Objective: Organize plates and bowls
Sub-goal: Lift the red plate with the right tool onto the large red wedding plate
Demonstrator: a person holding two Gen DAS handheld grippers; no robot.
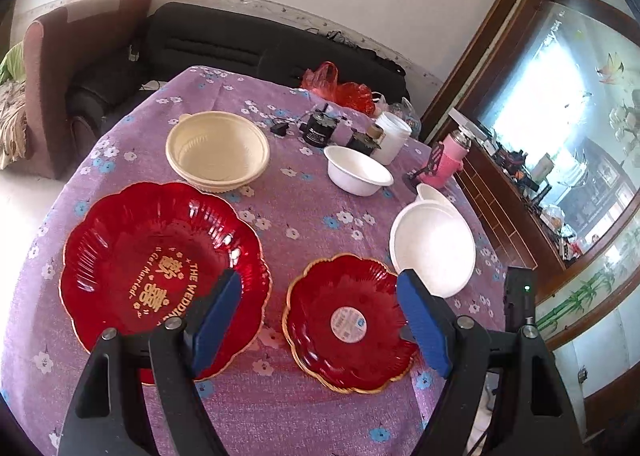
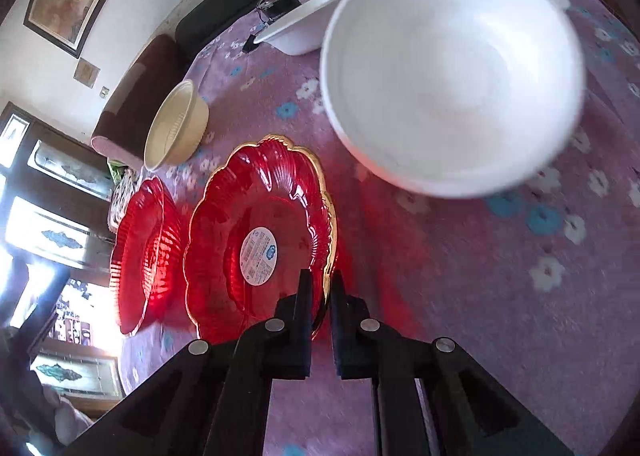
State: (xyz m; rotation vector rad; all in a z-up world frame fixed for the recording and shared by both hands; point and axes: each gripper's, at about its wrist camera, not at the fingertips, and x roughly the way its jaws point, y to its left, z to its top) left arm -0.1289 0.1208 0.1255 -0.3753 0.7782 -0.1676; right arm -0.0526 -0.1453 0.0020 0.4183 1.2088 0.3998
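A small red gold-rimmed plate (image 1: 348, 324) (image 2: 256, 236) with a round sticker lies on the purple flowered tablecloth (image 1: 304, 212). My right gripper (image 2: 322, 280) is shut on its near rim, which runs between the two black fingers. Left of it lies a large red plate (image 1: 160, 268) (image 2: 140, 256) with gold lettering. My left gripper (image 1: 318, 282) hangs open above the gap between the two red plates, holding nothing. A large white bowl (image 1: 432, 248) (image 2: 452, 68) sits right of the small plate. Farther back are a cream bowl (image 1: 218, 152) (image 2: 176, 128) and a small white bowl (image 1: 358, 170) (image 2: 300, 28).
Behind the large white bowl another white rim (image 1: 434, 194) shows. At the table's far edge stand a pink flask (image 1: 446, 160), a white container (image 1: 392, 136), small black devices (image 1: 320, 128) and a red plastic bag (image 1: 340, 88). A dark sofa lies beyond, a wooden cabinet to the right.
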